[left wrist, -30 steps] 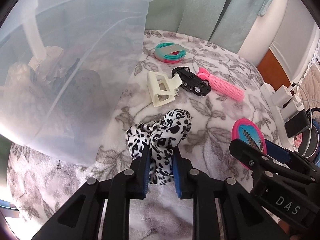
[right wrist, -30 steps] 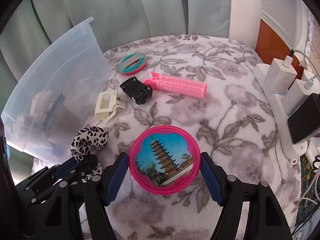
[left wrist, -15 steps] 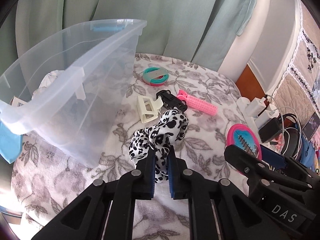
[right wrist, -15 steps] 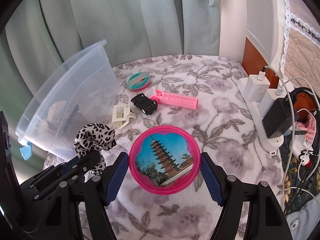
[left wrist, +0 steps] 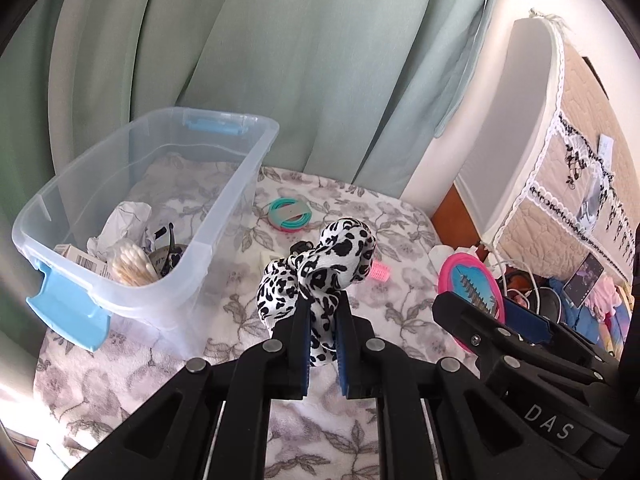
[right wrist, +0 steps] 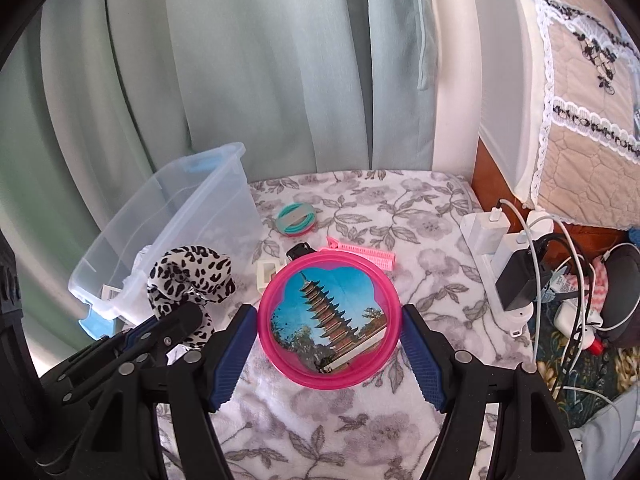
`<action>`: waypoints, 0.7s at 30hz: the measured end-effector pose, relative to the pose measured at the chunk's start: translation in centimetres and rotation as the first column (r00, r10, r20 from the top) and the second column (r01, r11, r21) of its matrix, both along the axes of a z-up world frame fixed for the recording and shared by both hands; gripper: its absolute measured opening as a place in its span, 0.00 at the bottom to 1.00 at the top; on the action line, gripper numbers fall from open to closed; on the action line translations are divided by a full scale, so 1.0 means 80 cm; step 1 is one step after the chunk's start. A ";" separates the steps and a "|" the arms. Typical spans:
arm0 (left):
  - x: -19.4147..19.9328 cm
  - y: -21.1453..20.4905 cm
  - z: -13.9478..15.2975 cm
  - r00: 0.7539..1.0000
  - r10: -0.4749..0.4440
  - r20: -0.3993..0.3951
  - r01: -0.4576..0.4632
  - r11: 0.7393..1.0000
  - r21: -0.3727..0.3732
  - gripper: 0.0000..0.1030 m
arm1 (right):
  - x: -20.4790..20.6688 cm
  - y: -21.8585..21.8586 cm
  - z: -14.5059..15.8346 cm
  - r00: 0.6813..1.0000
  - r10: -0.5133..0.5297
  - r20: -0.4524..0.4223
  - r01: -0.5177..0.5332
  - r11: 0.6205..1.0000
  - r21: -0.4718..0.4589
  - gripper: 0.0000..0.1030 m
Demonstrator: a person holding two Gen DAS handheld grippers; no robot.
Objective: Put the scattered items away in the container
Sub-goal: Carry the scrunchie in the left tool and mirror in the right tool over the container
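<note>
A white fleece blanket printed with grey flowers (right wrist: 360, 216) covers the surface, pale green curtains (left wrist: 280, 60) hanging behind. At its right edge sits a white power strip crowded with chargers and cables (right wrist: 508, 256). The left gripper (left wrist: 322, 320) is clamped on a leopard-print fabric scrunchie (left wrist: 320, 268); the right gripper (right wrist: 328, 344) grips a round pink-rimmed pagoda mirror (right wrist: 328, 316) — both are lifted clear of the blanket, beside the clear plastic storage bin with blue latches (left wrist: 224, 216). Teal hair ties (right wrist: 296, 218), a pink hair roller (right wrist: 368, 256), a black toy car (right wrist: 298, 249) and a cream claw clip (right wrist: 266, 274) lie beyond.

Both tongs now higher w/ leopard scrunchie (left wrist: 320, 272) & pink mirror (right wrist: 328, 320); off blanket (right wrist: 360, 420)
</note>
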State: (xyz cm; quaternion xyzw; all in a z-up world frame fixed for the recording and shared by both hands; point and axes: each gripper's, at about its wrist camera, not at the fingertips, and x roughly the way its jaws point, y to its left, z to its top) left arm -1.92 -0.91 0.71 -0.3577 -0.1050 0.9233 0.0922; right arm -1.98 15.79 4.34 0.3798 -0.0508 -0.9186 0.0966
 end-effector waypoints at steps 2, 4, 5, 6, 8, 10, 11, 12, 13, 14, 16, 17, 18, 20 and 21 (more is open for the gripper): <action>0.006 -0.005 0.014 1.000 0.001 -0.031 0.000 1.000 0.007 0.10 | 0.006 -0.004 0.012 1.000 0.004 -0.026 -0.003 1.000 0.005 0.73; 0.011 -0.011 0.028 0.998 0.005 -0.062 -0.004 1.000 0.017 0.10 | 0.012 -0.009 0.024 0.999 0.007 -0.053 -0.007 1.000 0.006 0.73; 0.014 -0.014 0.035 0.997 0.006 -0.079 -0.004 1.000 0.026 0.10 | 0.015 -0.011 0.031 0.998 0.009 -0.065 -0.008 1.000 0.005 0.73; 0.017 -0.017 0.040 0.996 0.006 -0.093 -0.003 0.999 0.035 0.10 | 0.018 -0.013 0.037 0.997 0.011 -0.080 -0.010 1.000 0.004 0.73; 0.020 -0.023 0.051 0.993 0.007 -0.119 -0.002 0.999 0.043 0.10 | 0.023 -0.018 0.052 0.994 0.015 -0.111 -0.014 1.000 0.003 0.73; 0.024 -0.029 0.060 0.989 0.017 -0.145 -0.011 0.999 0.043 0.10 | 0.027 -0.024 0.066 0.989 0.020 -0.147 -0.019 1.000 0.008 0.73; 0.025 -0.033 0.063 0.988 0.021 -0.156 -0.015 0.999 0.044 0.10 | 0.029 -0.028 0.073 0.987 0.025 -0.162 -0.024 1.000 0.007 0.73; 0.027 -0.038 0.067 0.986 0.028 -0.166 -0.020 0.999 0.048 0.10 | 0.030 -0.032 0.079 0.984 0.030 -0.176 -0.029 1.000 0.005 0.73; 0.029 -0.043 0.070 0.984 0.034 -0.175 -0.025 0.998 0.050 0.10 | 0.032 -0.037 0.085 0.981 0.035 -0.189 -0.035 0.999 0.002 0.73; 0.031 -0.048 0.074 0.982 0.041 -0.184 -0.032 0.998 0.051 0.10 | 0.032 -0.041 0.090 0.979 0.041 -0.201 -0.043 0.999 -0.003 0.73; 0.031 -0.058 0.080 0.978 0.056 -0.199 -0.046 0.997 0.054 0.10 | 0.034 -0.050 0.099 0.974 0.054 -0.221 -0.057 0.998 -0.006 0.73; 0.032 -0.064 0.082 0.977 0.065 -0.205 -0.054 0.997 0.058 0.10 | 0.033 -0.056 0.103 0.972 0.062 -0.229 -0.064 0.998 -0.004 0.73; 0.033 -0.070 0.084 0.975 0.075 -0.209 -0.064 0.996 0.061 0.10 | 0.033 -0.061 0.107 0.969 0.070 -0.236 -0.073 0.997 -0.004 0.73; 0.034 -0.081 0.087 0.972 0.097 -0.216 -0.085 0.994 0.066 0.10 | 0.033 -0.071 0.113 0.965 0.088 -0.249 -0.092 0.996 -0.006 0.73; 0.035 -0.087 0.088 0.970 0.109 -0.219 -0.096 0.993 0.070 0.10 | 0.032 -0.077 0.116 0.962 0.095 -0.256 -0.100 0.995 -0.005 0.73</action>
